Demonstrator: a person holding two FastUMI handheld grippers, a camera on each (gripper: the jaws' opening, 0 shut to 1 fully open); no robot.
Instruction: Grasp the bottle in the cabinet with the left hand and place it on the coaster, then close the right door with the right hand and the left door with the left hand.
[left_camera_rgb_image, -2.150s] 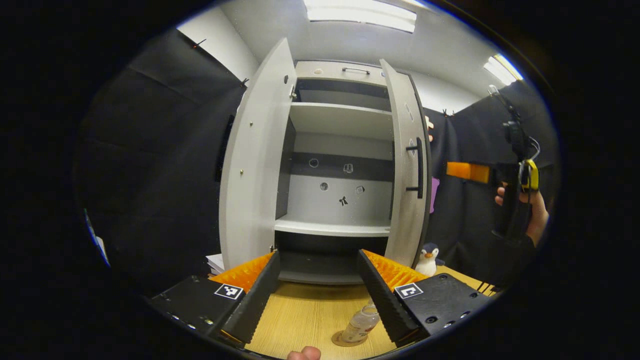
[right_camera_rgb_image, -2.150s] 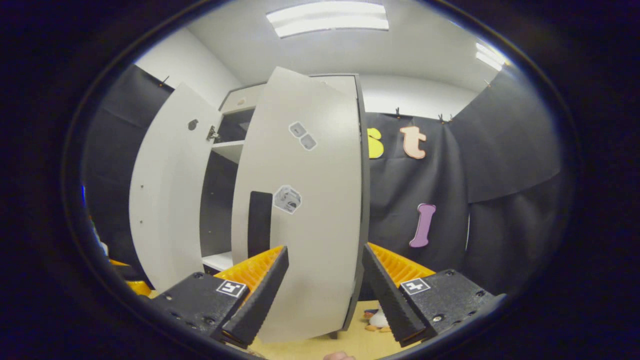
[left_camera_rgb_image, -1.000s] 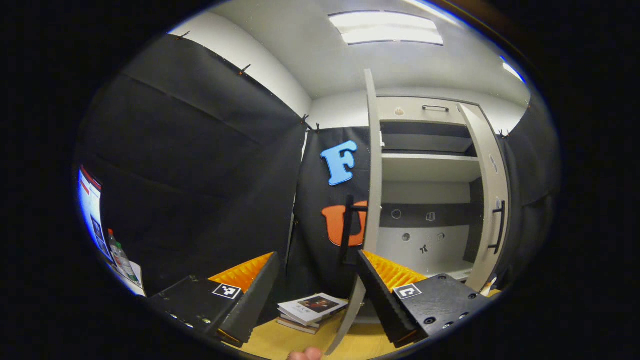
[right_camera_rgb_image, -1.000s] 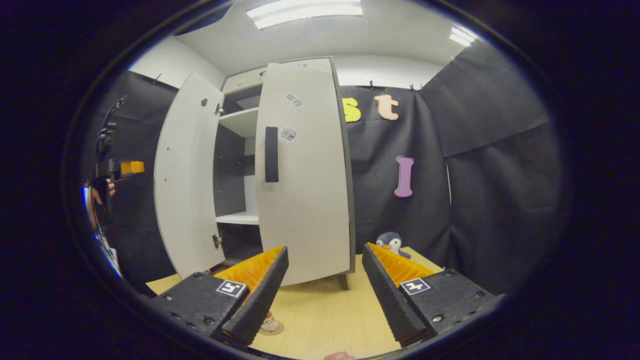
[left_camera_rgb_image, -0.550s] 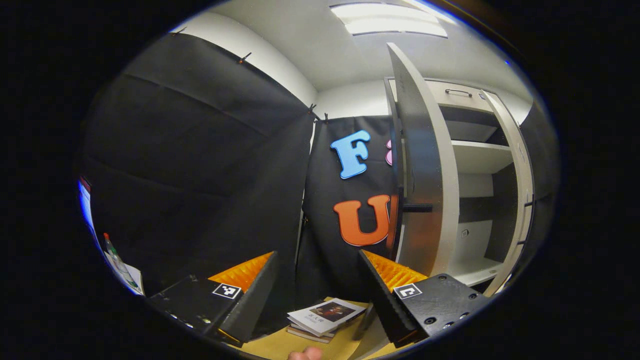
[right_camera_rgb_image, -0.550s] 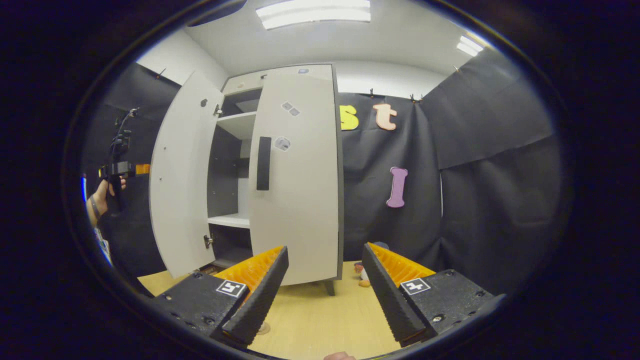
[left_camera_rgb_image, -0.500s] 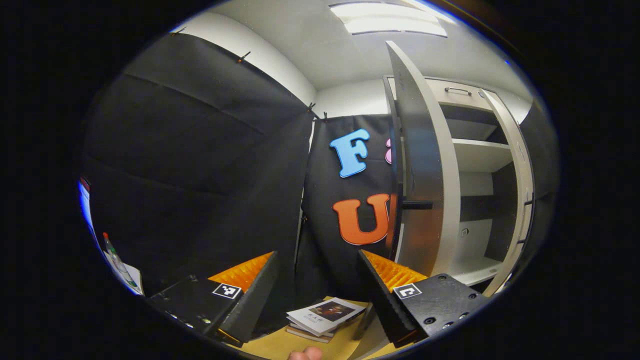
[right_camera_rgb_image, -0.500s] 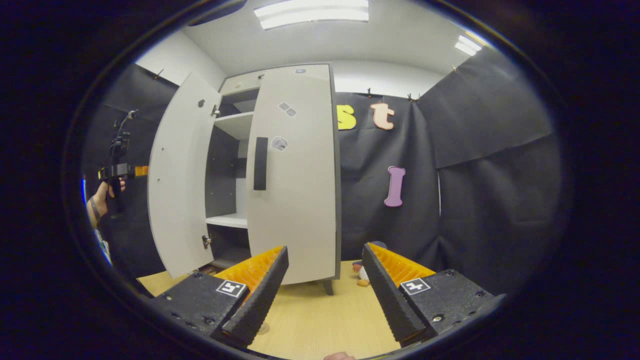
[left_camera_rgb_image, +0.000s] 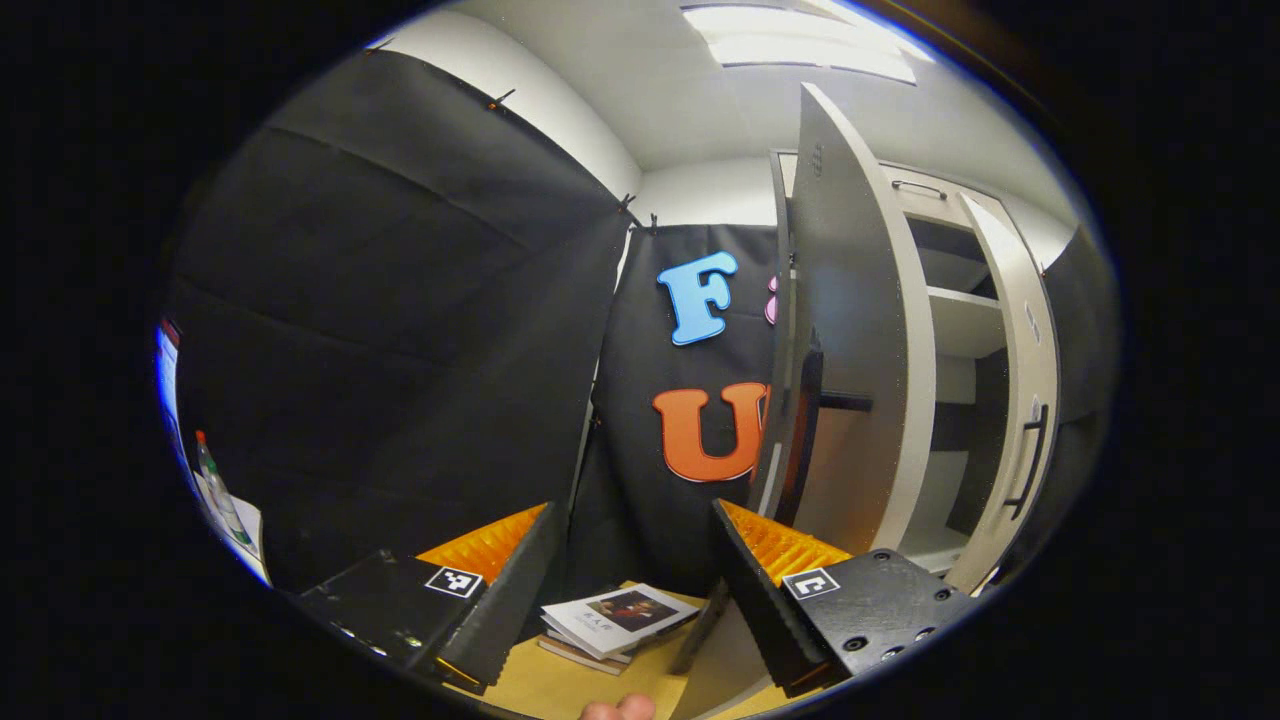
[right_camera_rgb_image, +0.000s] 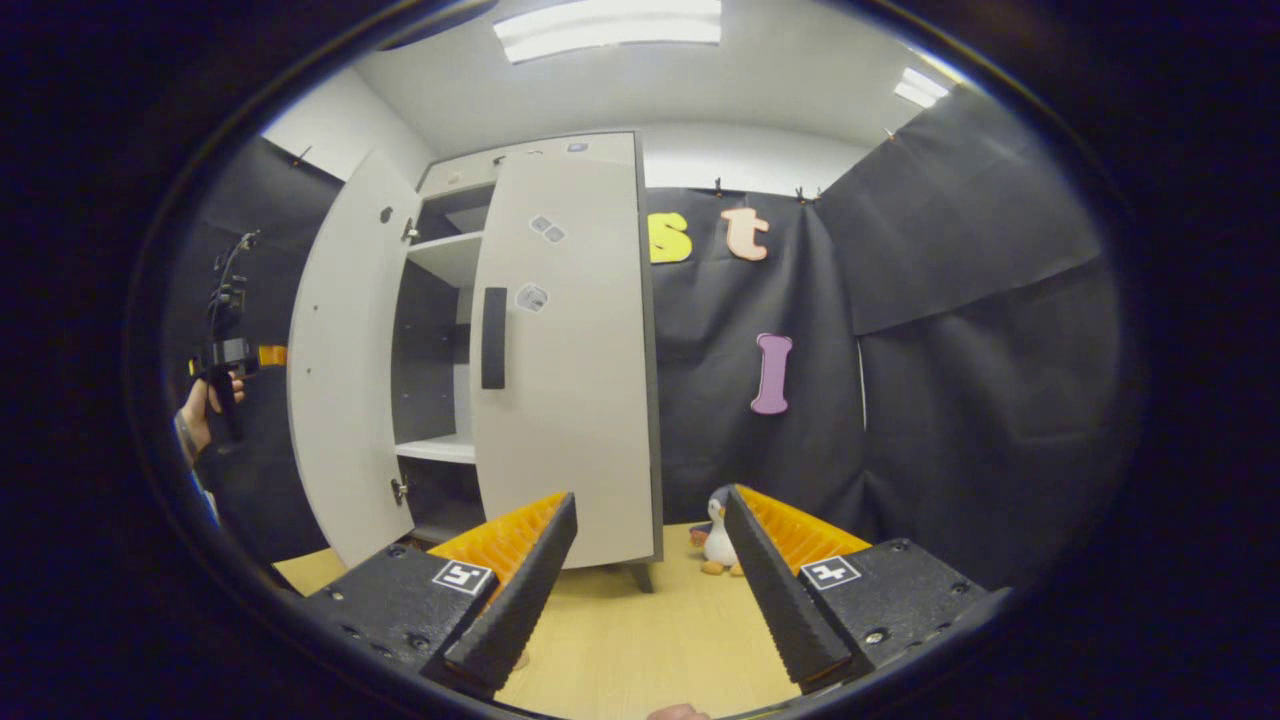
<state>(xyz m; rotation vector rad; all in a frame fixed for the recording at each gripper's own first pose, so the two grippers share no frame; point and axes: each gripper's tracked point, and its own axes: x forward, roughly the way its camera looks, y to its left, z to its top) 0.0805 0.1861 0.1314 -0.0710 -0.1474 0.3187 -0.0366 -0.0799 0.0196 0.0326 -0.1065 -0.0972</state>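
Note:
The grey cabinet (right_camera_rgb_image: 445, 255) stands on the wooden table. Its left door (right_camera_rgb_image: 335, 370) hangs wide open. The right door (right_camera_rgb_image: 560, 380), with a dark handle (right_camera_rgb_image: 493, 338), lies almost flat against the cabinet front; I cannot tell whether it is fully shut. My right gripper (right_camera_rgb_image: 650, 500) is open and empty, well back from that door. In the left gripper view my left gripper (left_camera_rgb_image: 634, 520) is open and empty beside the outer face of the left door (left_camera_rgb_image: 850, 330), below its handle (left_camera_rgb_image: 845, 403). The right gripper view shows the left gripper (right_camera_rgb_image: 225, 375), held by a hand, left of that door.
A stack of books (left_camera_rgb_image: 615, 620) lies on the table (left_camera_rgb_image: 560, 685) just beyond the left gripper's fingers. A toy penguin (right_camera_rgb_image: 715, 545) sits right of the cabinet's foot. A capped bottle (left_camera_rgb_image: 215, 490) stands at the far left edge. Black cloth walls close in on both sides.
The left gripper has swung left, from facing the shelves to the outer side of the left door. The right gripper has drawn back from the right door, which has swung in towards the cabinet.

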